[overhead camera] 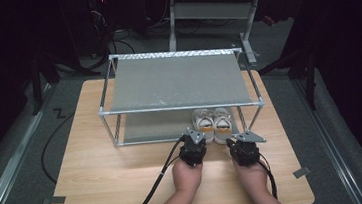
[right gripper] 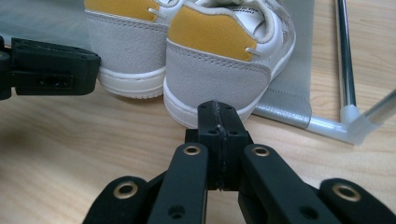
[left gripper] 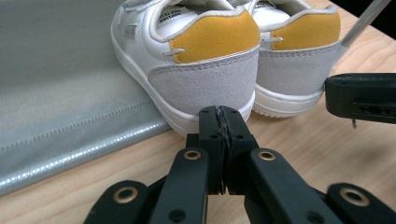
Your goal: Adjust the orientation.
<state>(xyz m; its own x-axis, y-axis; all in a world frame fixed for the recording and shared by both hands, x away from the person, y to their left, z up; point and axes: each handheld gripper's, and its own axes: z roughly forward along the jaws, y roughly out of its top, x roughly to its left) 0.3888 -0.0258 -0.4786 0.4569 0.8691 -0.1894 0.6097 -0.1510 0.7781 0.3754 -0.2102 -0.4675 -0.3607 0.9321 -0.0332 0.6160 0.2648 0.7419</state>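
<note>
— Shoes, two of them: where do they sit?

— The left shoe (overhead camera: 203, 124) and right shoe (overhead camera: 222, 124) stand side by side at the right end of the rack's (overhead camera: 180, 109) lower shelf (left gripper: 56, 116), heels toward the table's (overhead camera: 101, 185) near edge and poking out just past the shelf's front onto the wood.

— What are they made of?

— White smooth uppers, grey suede-like heel wraps, mustard-yellow collar patches, white rubber soles. A printed label inside the tongue is too small to read.

— And the rack?

— Metal tubes with white corner joints, and two shelves of grey woven fabric; the top one carries nothing.

— The claws?

— The left gripper (left gripper: 219, 116) has its jaws pressed together on nothing, tips just short of the left shoe's heel. The right gripper (right gripper: 218, 112) is likewise closed and empty, just short of the right shoe's heel. In the high view both sit side by side in front of the pair.
</note>
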